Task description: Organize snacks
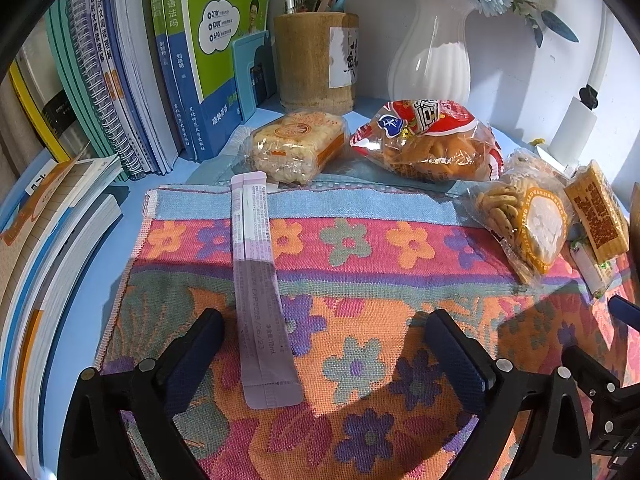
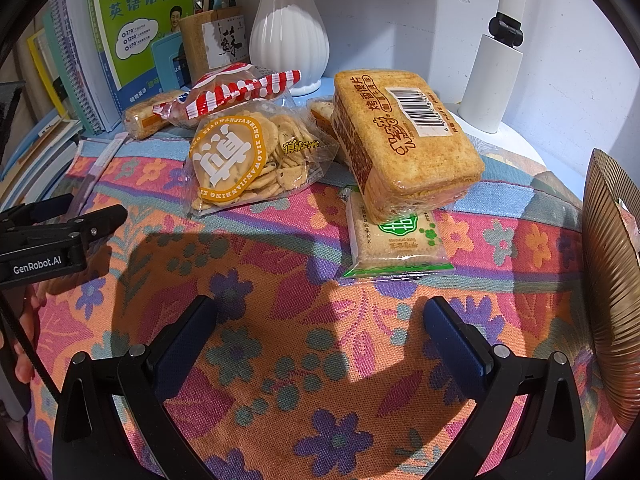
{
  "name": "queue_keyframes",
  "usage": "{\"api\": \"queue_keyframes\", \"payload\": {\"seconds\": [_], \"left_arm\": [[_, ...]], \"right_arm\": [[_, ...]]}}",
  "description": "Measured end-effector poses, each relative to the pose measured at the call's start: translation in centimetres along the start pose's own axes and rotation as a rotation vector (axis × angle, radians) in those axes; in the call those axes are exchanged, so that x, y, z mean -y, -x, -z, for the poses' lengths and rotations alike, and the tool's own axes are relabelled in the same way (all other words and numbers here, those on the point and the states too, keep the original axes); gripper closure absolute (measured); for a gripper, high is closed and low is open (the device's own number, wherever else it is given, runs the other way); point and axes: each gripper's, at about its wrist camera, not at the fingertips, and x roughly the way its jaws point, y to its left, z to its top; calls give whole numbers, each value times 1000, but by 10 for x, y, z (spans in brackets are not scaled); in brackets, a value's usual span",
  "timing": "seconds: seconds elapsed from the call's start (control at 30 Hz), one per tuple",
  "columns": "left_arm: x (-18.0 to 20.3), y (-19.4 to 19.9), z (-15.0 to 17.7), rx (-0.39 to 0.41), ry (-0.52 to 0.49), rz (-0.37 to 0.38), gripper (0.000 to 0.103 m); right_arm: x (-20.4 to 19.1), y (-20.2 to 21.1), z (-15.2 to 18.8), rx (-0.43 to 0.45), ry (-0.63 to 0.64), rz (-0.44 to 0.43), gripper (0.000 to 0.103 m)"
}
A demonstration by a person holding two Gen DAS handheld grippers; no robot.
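Observation:
My left gripper (image 1: 326, 332) is open over the flowered cloth (image 1: 360, 280). A lilac stick sachet (image 1: 260, 288) lies flat between its fingers, close to the left one, with no pad pressing on it. Beyond it are a rice cake pack (image 1: 296, 146) and a red bag of fried snacks (image 1: 428, 140). My right gripper (image 2: 320, 316) is open and empty over the cloth. In front of it lie a green and white wafer pack (image 2: 394, 240), a toasted bun slice pack (image 2: 404, 140) resting partly on it, and a bag of small round biscuits (image 2: 248, 160).
Books (image 1: 120, 100) stand and lie stacked along the left. A bamboo pen holder (image 1: 316, 60) and a white vase (image 1: 432, 56) stand at the back, a white lamp base (image 2: 492, 80) at the back right. A brown ribbed basket (image 2: 612, 280) is at the right edge.

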Motion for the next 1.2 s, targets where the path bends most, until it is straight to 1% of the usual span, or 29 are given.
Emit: {"api": "queue_keyframes", "payload": {"seconds": [0.37, 1.2], "left_arm": [[-2, -3, -2, -5, -2, 0, 0], [-3, -4, -3, -5, -3, -2, 0]], "right_arm": [[0, 0, 0, -1, 1, 0, 0], [0, 0, 0, -3, 3, 1, 0]]}}
